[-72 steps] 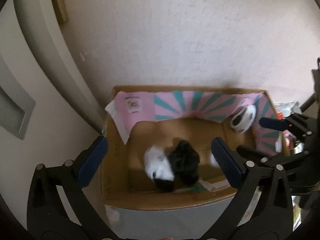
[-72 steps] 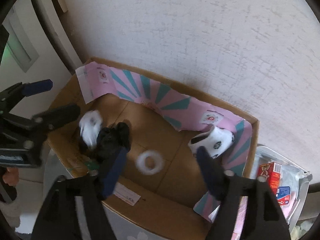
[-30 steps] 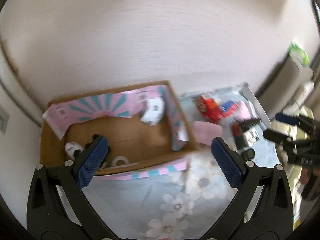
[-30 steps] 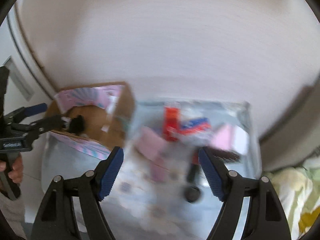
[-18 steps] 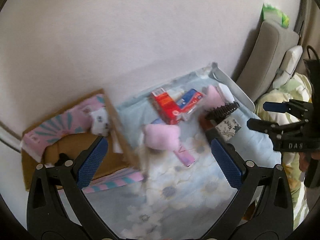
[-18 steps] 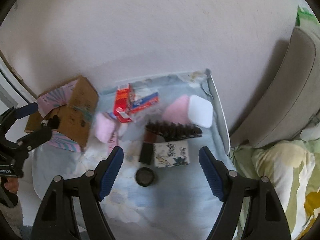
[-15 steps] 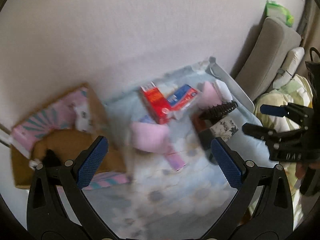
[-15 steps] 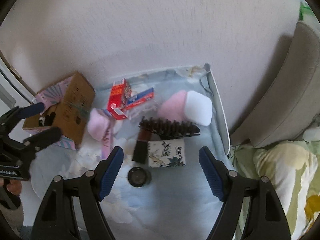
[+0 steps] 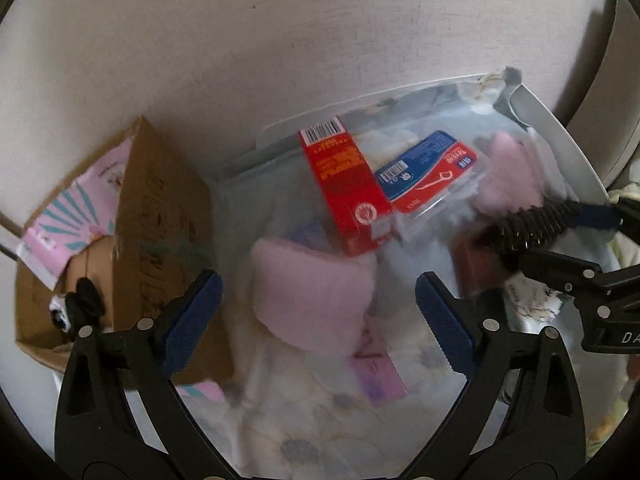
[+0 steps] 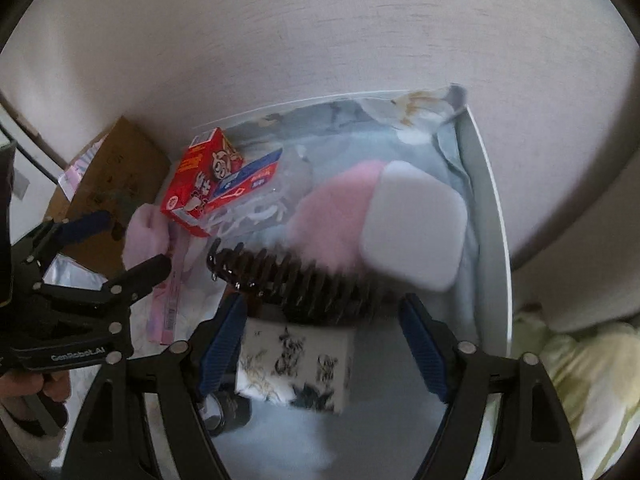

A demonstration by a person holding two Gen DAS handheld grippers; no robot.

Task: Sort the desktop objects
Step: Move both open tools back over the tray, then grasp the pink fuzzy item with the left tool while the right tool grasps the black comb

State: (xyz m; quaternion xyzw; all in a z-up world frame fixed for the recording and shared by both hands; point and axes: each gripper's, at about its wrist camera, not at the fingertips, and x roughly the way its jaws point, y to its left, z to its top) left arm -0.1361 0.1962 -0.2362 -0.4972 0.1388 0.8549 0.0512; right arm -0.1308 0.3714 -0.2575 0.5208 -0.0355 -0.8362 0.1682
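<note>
Clutter on the floral cloth (image 9: 312, 432) was the main hazard at this moment. The left gripper (image 9: 316, 312) hung over the pink plush pad (image 9: 312, 300) with its jaws wide apart and nothing between the pads; they had just been closing slightly. The red carton (image 9: 344, 184) lay just beyond the pad, its near end touching or overlapping it, and a blue-labelled packet (image 9: 428, 172) leaned against the carton's right side, so a grab at the pad would likely drag or tip both. A slim pink box (image 9: 376, 372) poked out from under the pad's near edge and could come up with it or slide off. The right gripper (image 10: 320, 332) stood open and empty, its jaws having just been opening, above the black hair claw (image 10: 288, 276) and the ink-patterned box (image 10: 296, 364). Those two lay touching, the claw on the far side, so the pads might catch both, or the claw's curved teeth might slip out of a shallow pinch. Both tools worked close together, and a reach to the cardboard box (image 9: 160, 216) at the left by either could cross the other. Blur made exact clearances impossible to tell.
</note>
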